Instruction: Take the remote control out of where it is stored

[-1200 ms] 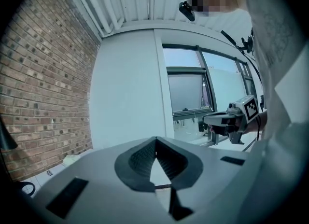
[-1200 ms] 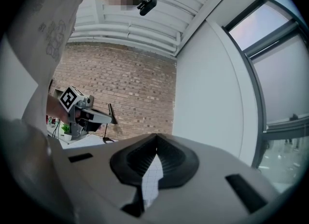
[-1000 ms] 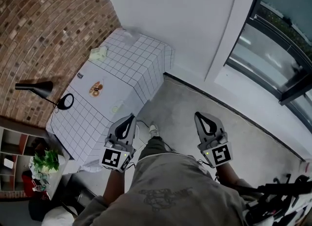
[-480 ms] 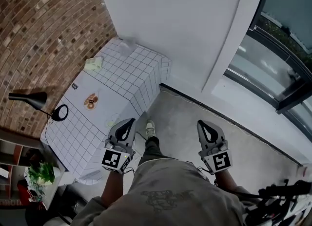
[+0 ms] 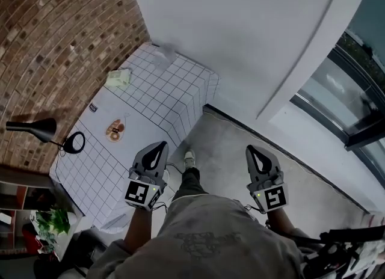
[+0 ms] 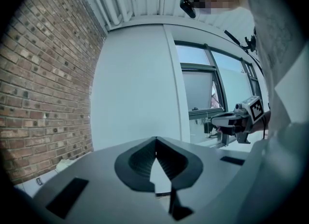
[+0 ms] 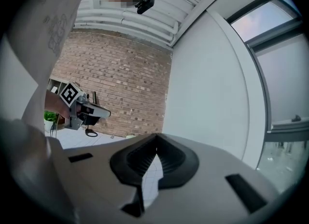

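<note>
No remote control shows in any view. My left gripper [image 5: 160, 145] is held out in front of the person's waist, beside the near corner of a table under a white grid-patterned cloth [image 5: 171, 88]. Its jaws meet at the tip [image 6: 155, 140] with nothing between them. My right gripper [image 5: 250, 150] hangs level over the grey floor, apart from the table. It is shut too, its tips touching [image 7: 156, 149], and it holds nothing. Each gripper shows in the other's view: the right gripper [image 6: 228, 119] and the left gripper [image 7: 98, 114].
On the cloth lie a pale green packet [image 5: 118, 78], a small orange-brown thing [image 5: 114, 130] and a clear crumpled piece [image 5: 162, 55]. A black desk lamp [image 5: 37, 128] stands at the table's left end. A brick wall [image 5: 54, 37], a shelf with a plant [image 5: 52, 220] and large windows [image 5: 355, 91] surround the spot.
The person has stepped forward, so the table and wall have shifted in the head view. Both grippers travelled along, side by side, and stayed shut.
</note>
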Demonstrator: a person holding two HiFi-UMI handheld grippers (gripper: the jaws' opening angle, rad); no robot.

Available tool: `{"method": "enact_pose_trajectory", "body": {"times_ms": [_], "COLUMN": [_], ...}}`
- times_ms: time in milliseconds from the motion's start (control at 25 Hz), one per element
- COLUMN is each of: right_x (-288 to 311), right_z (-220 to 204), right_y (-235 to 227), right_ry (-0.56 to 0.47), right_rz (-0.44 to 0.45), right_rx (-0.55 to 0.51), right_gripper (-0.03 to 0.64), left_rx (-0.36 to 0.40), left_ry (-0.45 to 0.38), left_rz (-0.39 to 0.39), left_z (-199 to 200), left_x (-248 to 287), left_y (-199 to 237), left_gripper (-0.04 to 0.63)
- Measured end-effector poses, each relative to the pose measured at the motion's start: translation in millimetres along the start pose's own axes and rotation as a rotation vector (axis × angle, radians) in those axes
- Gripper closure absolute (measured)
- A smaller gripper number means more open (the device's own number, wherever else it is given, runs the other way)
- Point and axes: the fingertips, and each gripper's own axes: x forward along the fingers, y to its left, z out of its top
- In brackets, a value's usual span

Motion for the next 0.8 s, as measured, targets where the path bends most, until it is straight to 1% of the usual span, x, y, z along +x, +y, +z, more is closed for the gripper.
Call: {"method": "enact_pose_trajectory", "body": {"times_ms": [160, 320, 440, 560, 680, 800], "right_x": [45, 89, 125, 164, 197, 231], "right_z": [1, 0, -9, -13, -13, -8], "right_y": [-2, -13, -18, -21, -27, -28], "right_ry": [0.011, 0.039, 0.054, 0.057, 0.078, 0.085], "right_rz": [0.027, 0.028, 0.028, 0.026, 0.029, 0.036], "right_rx": [-0.009, -0.004, -0.02, -0.012, -0.004, -0.007], "right_gripper": [0.603, 0.603, 0.603, 0.603, 0.603, 0.603], "left_rx": [-0.011, -0.031, -0.034, -0.047, -0.056, -0.055], "left_ry": [-0.002, 0.001, 0.018, 0.047, 0.012, 0.011], "left_rz": [0.009, 0.017, 0.014, 0.018, 0.017, 0.02], "left_z": [1, 0, -7, -17, -2, 3], "left_x": [20, 44, 62, 83, 107, 122], "left_y": [35, 73, 104, 138, 168, 200], "left_gripper": [0.591, 0.591, 0.591, 0.591, 0.591, 0.591]}}
